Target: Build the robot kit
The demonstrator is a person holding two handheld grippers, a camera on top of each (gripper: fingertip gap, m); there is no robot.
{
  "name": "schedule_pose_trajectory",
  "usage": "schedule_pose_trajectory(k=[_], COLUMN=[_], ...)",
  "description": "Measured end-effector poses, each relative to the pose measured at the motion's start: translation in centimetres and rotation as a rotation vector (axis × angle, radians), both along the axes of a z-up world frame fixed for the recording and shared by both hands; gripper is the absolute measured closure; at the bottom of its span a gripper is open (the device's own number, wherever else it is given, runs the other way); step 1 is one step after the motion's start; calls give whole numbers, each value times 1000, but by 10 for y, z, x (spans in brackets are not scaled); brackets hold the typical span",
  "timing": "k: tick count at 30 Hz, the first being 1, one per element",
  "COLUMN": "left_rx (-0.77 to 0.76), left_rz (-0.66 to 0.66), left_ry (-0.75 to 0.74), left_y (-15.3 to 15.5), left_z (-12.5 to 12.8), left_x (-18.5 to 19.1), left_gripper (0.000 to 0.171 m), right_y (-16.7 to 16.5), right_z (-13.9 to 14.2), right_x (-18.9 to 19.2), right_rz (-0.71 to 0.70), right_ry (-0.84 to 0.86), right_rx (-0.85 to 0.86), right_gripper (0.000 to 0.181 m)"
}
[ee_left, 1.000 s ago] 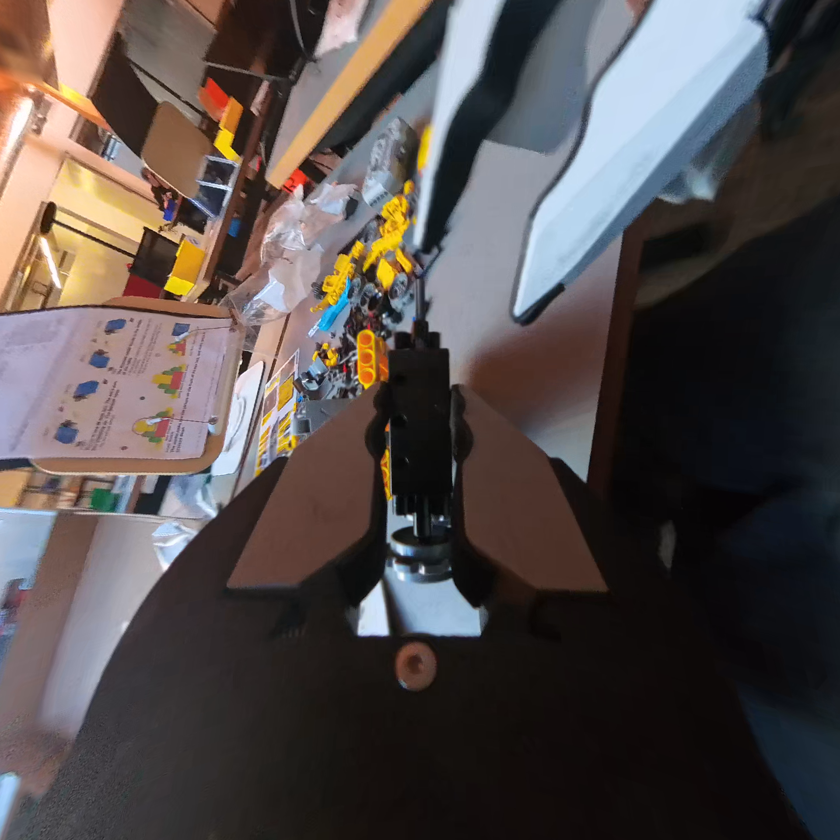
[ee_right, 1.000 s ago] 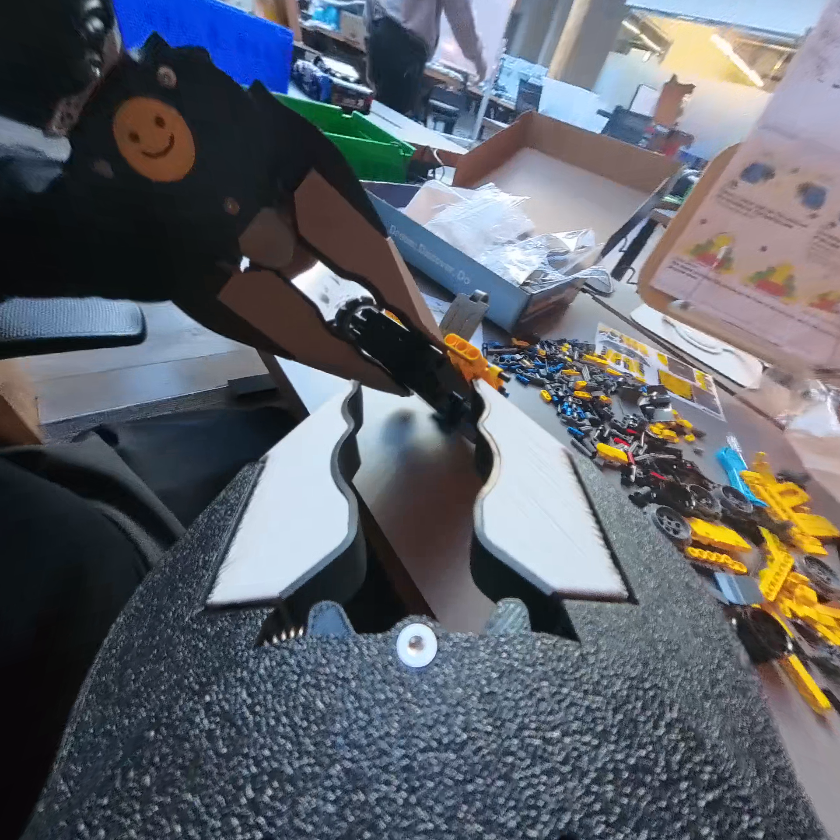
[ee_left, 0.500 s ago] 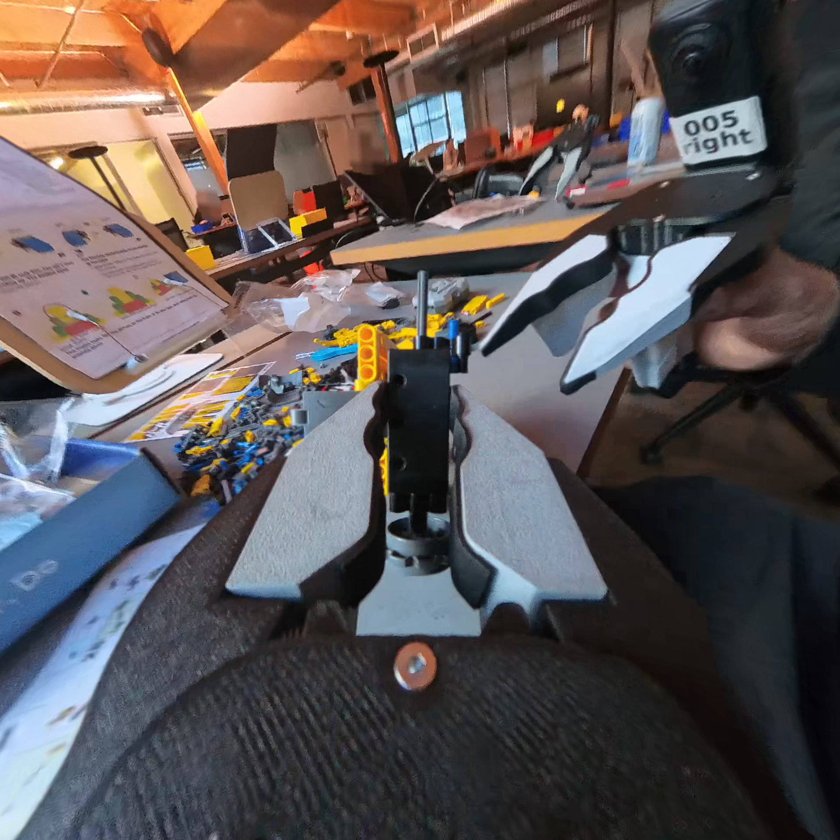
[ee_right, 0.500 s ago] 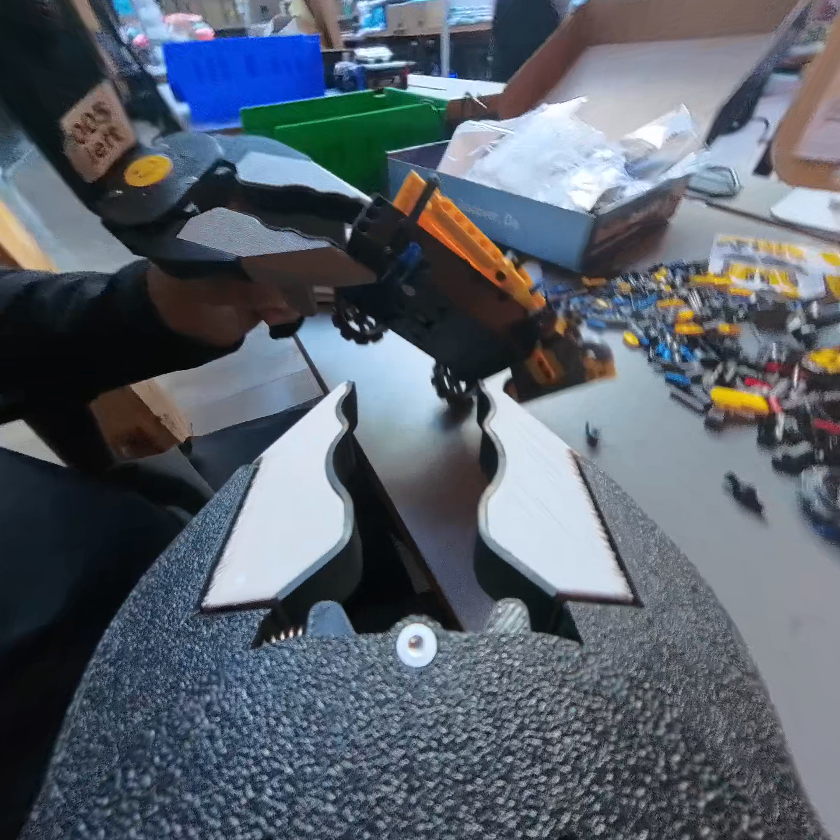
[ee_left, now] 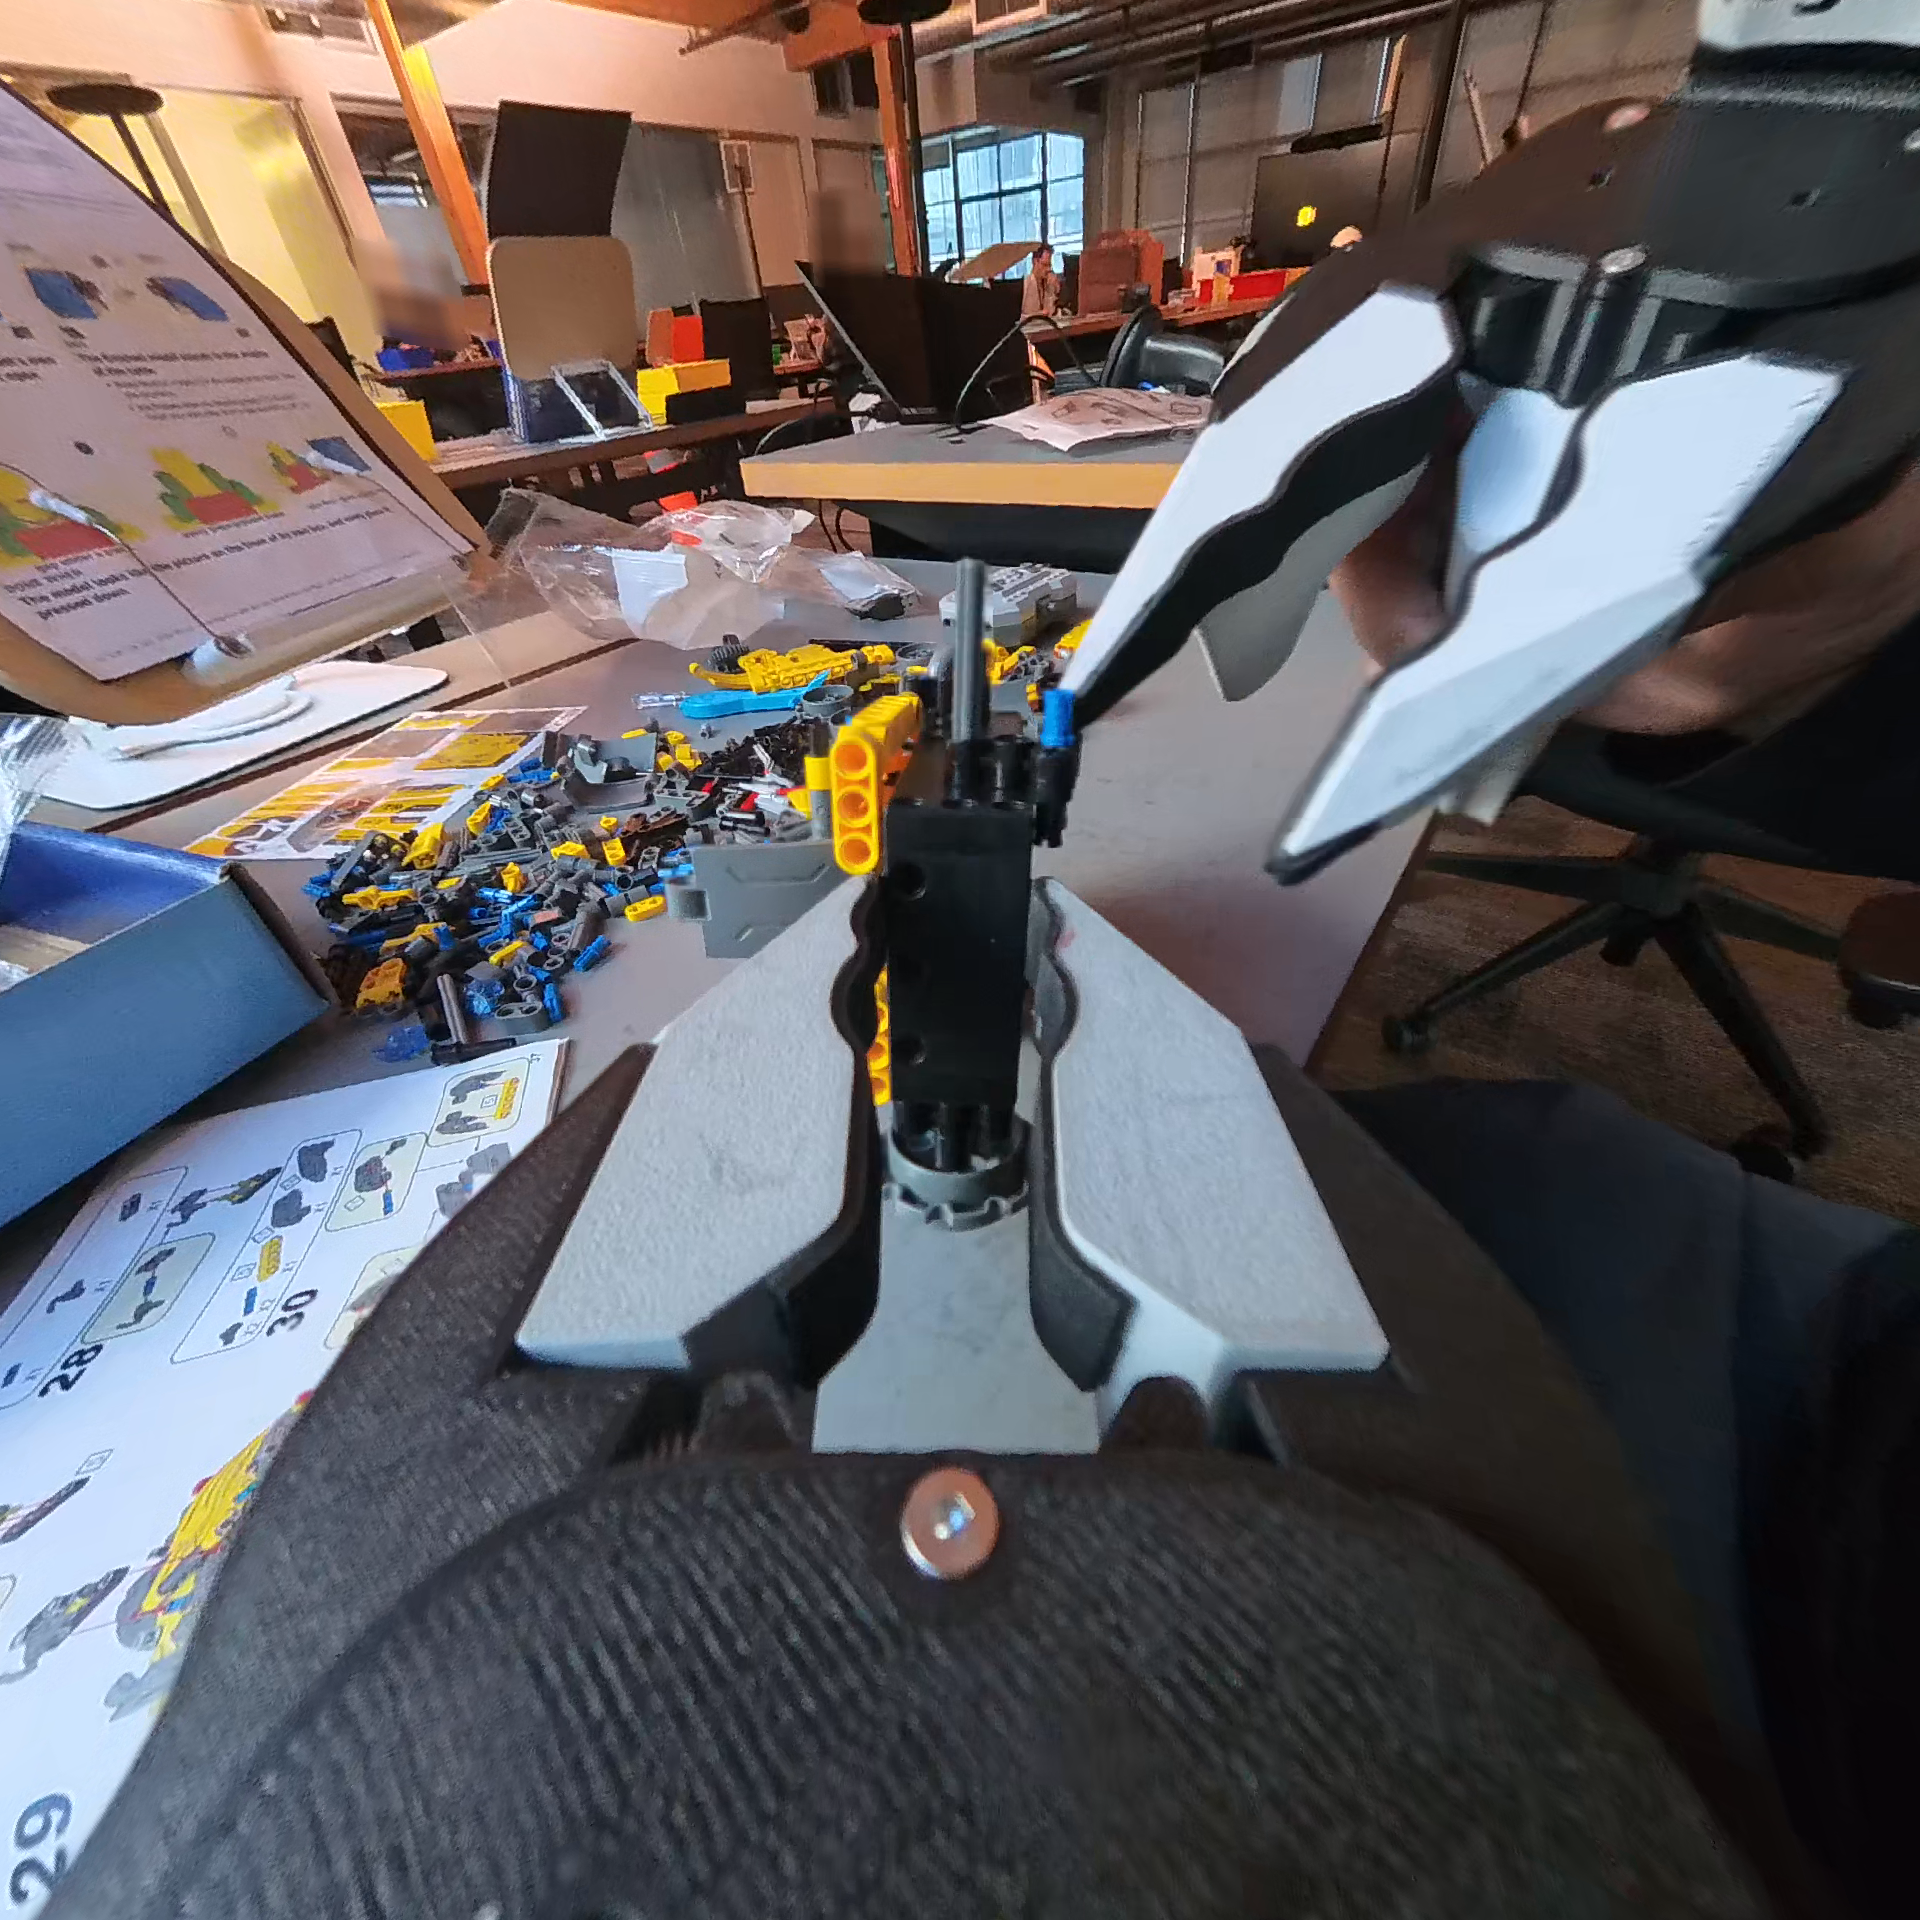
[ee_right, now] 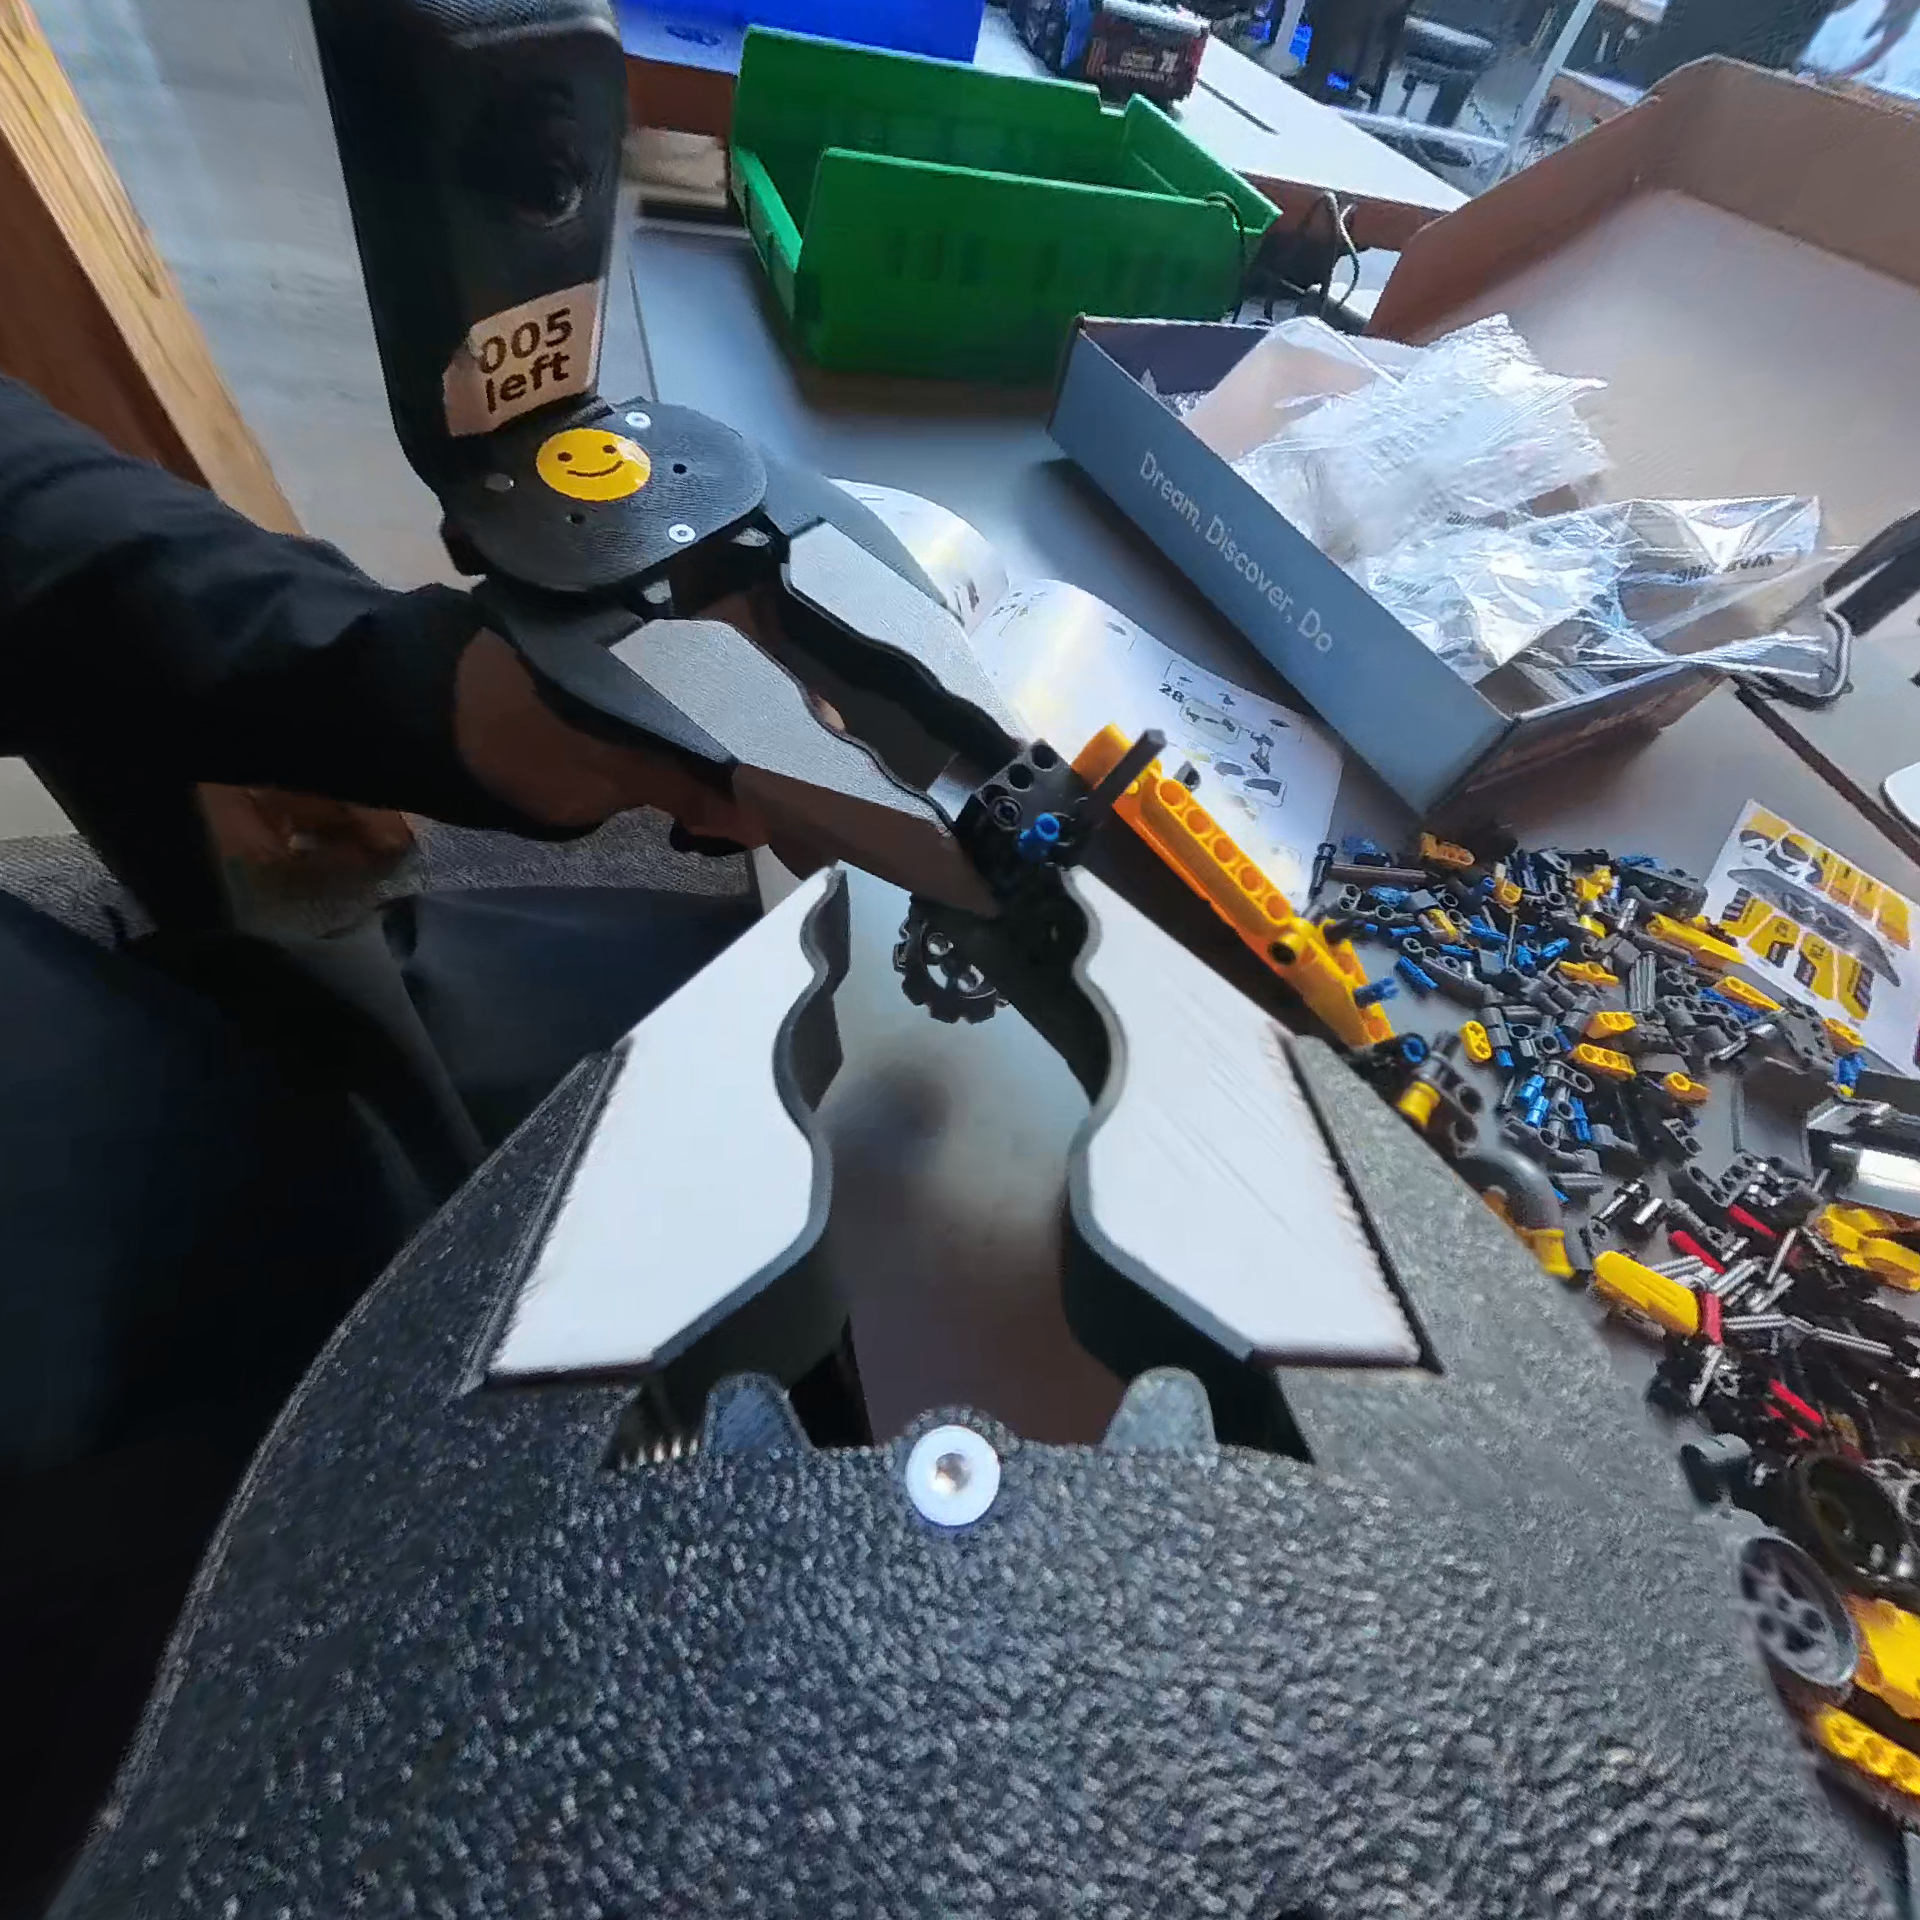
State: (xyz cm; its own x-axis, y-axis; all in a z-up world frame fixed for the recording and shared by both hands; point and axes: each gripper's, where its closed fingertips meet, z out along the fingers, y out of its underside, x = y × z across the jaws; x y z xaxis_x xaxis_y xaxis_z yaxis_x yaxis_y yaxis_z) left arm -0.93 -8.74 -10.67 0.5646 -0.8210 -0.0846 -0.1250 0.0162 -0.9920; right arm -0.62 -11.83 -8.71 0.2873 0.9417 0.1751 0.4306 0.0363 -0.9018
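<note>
Black brick assembly (ee_left: 956, 966) clamped between your left gripper (ee_left: 951, 935) fingers, held level above the desk (ee_left: 1174, 831) edge, your right gripper (ee_right: 956, 935) spread wide, empty, fingertip beside its blue pin (ee_left: 1057, 719).

Grey tabletop (ee_left: 1174, 831). Scattered pile of small yellow, black, blue building parts (ee_left: 499, 883) mid-surface. Open instruction booklet (ee_left: 208, 1247) at near edge, beside blue cardboard box (ee_right: 1299, 623) holding clear plastic bags (ee_right: 1507, 499). Sticker sheet (ee_left: 416, 769) beyond pile. Green bin (ee_right: 966, 249) farther back.
</note>
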Motion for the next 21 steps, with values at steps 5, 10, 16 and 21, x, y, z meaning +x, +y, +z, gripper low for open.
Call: schedule_pose_trajectory(k=[5,10,16,21], left_rx=[-49,-82,-99,-119], left_rz=[12,21,22,35], left_ry=[-15,27,49,84], left_y=[3,5,6,8], left_z=[-3,-13,-20,-26], left_x=[-2,-4,-4,-4], left_gripper=[148,149,148,148], right_y=[1,5,10,6], right_z=[-2,-6,-11,-18], right_x=[-5,-6,-6,-8], right_rz=[1,-15,-35,-16], right_ry=[-45,-75,-86,-130], right_rx=[1,-41,-79,-72], right_gripper=[135,146,145,150])
